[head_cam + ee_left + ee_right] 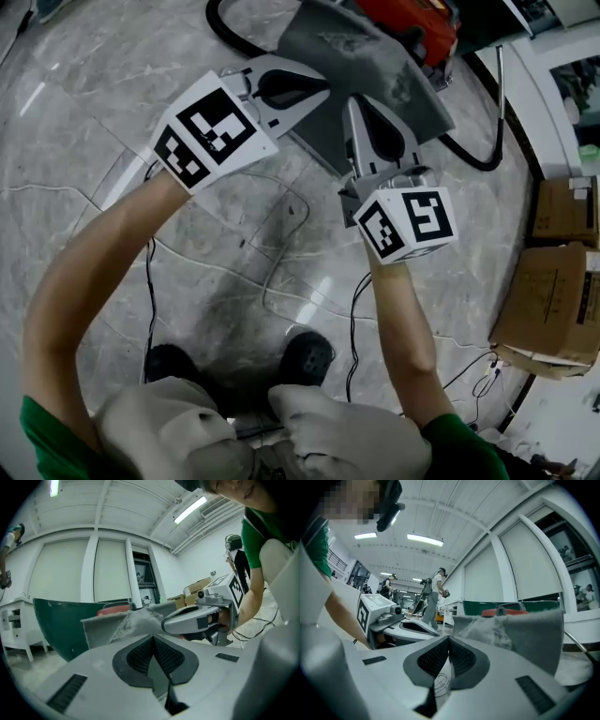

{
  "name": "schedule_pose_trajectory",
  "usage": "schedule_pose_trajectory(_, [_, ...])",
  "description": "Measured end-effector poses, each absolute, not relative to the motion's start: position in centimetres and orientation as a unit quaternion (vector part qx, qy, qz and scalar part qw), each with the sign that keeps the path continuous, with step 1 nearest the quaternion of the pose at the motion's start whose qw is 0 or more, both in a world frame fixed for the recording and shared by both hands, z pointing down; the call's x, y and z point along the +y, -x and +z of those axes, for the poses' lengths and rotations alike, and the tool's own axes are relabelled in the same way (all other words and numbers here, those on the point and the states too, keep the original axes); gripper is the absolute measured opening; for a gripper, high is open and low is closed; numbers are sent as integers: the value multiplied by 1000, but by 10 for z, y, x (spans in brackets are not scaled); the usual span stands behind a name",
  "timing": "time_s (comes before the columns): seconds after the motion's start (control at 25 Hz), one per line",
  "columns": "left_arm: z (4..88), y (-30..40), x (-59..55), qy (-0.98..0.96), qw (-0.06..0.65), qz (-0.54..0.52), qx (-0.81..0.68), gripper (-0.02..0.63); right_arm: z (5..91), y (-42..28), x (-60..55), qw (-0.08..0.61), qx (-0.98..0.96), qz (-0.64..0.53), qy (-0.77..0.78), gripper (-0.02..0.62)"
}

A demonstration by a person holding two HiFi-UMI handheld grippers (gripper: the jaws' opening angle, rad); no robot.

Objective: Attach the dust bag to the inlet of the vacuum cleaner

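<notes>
One dust bag (370, 52) sat at both jaw tips; the left gripper (153, 638) and the right gripper (449, 640) each pinched its edge.

Dust bag (375, 52) top centre of head view, overlapping vacuum cleaner (412, 19) at top edge. L gripper (319, 89) on bag's left edge, R gripper (362, 105) on its lower edge. Boxes (553, 305) far right on floor (94, 112); cables (354, 323) lower centre.

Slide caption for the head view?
Left gripper and right gripper hold grey dust bag above floor, vacuum cleaner beyond.
</notes>
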State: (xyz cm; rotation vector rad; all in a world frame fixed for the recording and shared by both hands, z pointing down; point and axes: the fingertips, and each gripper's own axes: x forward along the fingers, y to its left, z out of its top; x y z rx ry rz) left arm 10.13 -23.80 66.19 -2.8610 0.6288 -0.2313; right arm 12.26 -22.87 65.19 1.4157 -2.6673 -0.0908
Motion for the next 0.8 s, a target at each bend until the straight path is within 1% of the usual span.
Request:
schedule_pose_trajectory(0.24, [682,-98,-230,974,85,-94,190,2,678,-127,-233,68,-883,-5,-464,8])
schedule_pose_trajectory(0.44, [675,-90,-219,978,53,-128,158,2,662,-120,-220,116,-889,-4,-442,8])
schedule_pose_trajectory(0.6, [629,-73,-197,980,15,-140,139,2,626,-115,-194,163,-896,31,-413,8])
schedule_pose_trajectory(0.8, [532,-42,-173,979,-41,-140,145,2,533,-99,-157,189,-899,66,-390,8])
